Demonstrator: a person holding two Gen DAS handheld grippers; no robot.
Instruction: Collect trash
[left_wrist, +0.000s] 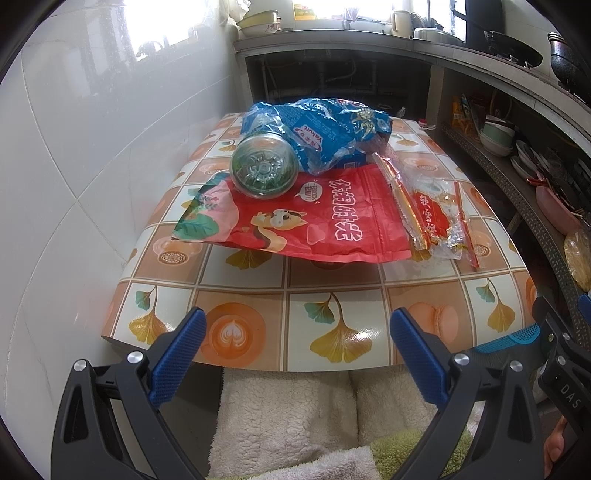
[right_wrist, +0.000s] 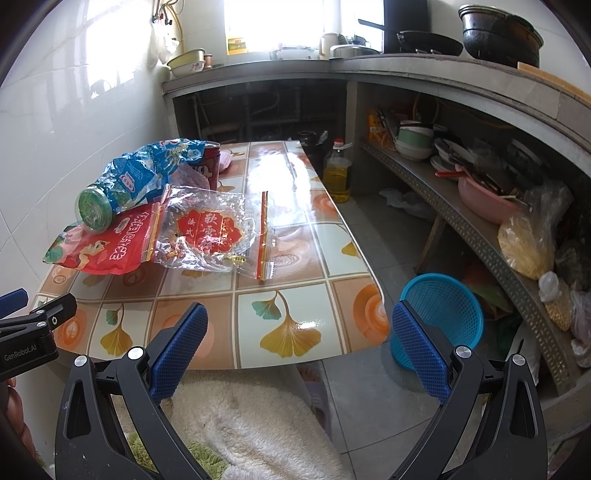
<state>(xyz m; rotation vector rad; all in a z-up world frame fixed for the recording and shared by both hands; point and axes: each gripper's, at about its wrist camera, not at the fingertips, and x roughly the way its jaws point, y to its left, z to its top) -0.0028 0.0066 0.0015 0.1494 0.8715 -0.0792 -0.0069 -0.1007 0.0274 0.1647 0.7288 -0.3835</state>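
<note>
Trash lies on a table (left_wrist: 258, 306) (right_wrist: 295, 295) with a tiled cloth. A red snack bag (left_wrist: 314, 218) (right_wrist: 110, 247) lies flat. On it rests a green plastic bottle (left_wrist: 264, 168) (right_wrist: 94, 212) wrapped in a crumpled blue wrapper (left_wrist: 325, 125) (right_wrist: 147, 173). A clear bag with red label (left_wrist: 432, 210) (right_wrist: 214, 229) lies to the right. A red can (right_wrist: 212, 158) stands behind. My left gripper (left_wrist: 295, 354) and my right gripper (right_wrist: 299, 350) both hang open at the near table edge, empty. A blue mesh basket (right_wrist: 443, 314) (left_wrist: 513, 338) stands on the floor, right of the table.
A white tiled wall (left_wrist: 74, 184) runs along the left. A concrete counter with a shelf of bowls (right_wrist: 413, 140) and a pink basin (right_wrist: 480, 199) curves on the right. An oil bottle (right_wrist: 338, 173) stands on the floor. A fleece-covered lap (right_wrist: 240, 417) is below.
</note>
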